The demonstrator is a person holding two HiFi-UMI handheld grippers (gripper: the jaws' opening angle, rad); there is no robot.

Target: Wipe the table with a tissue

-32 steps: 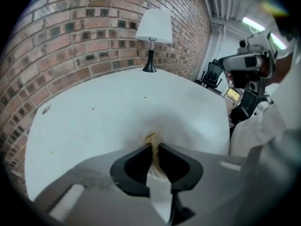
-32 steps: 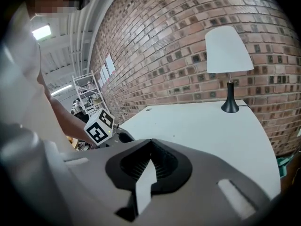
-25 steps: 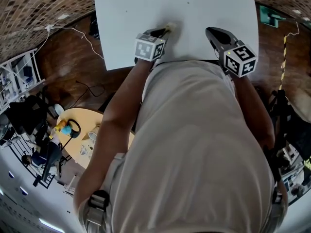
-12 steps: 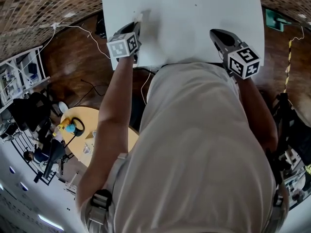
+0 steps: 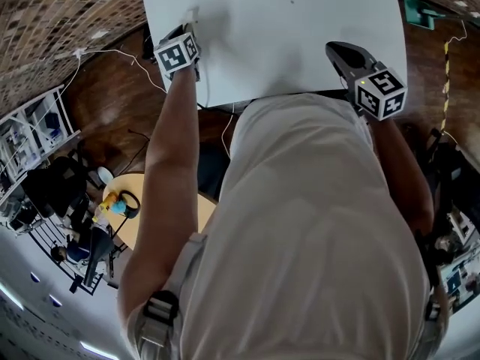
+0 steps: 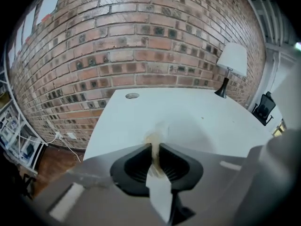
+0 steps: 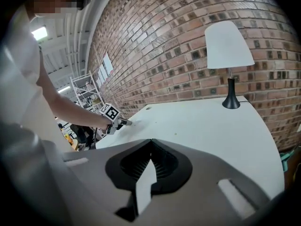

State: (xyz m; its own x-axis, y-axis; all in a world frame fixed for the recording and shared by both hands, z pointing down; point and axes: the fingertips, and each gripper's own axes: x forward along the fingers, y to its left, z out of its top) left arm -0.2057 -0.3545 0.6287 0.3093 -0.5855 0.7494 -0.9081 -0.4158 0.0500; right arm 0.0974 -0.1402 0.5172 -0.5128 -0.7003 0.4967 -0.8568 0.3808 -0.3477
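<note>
A crumpled, yellowish-stained tissue point(image 6: 154, 141) is pinched between the jaws of my left gripper point(image 6: 155, 147), its tip pressed onto the white table point(image 6: 197, 121). In the head view the left gripper point(image 5: 193, 27) is close to the table's left edge, and the tissue point(image 5: 196, 13) shows just beyond its tips. My right gripper point(image 5: 339, 51) hovers by the table's near edge on the right, away from the tissue. In the right gripper view its jaws point(image 7: 151, 143) meet with nothing between them, and the left gripper point(image 7: 121, 122) shows far off to the left.
A white-shaded lamp point(image 7: 229, 55) on a black base stands at the table's far right corner by the brick wall point(image 6: 141, 41). A round cable hole point(image 6: 132, 96) sits near the far edge. Cables point(image 5: 112, 51) lie on the wooden floor to the left.
My left gripper has slid the tissue leftward and farther out across the table, from near my body to the left edge. The right gripper has stayed put.
</note>
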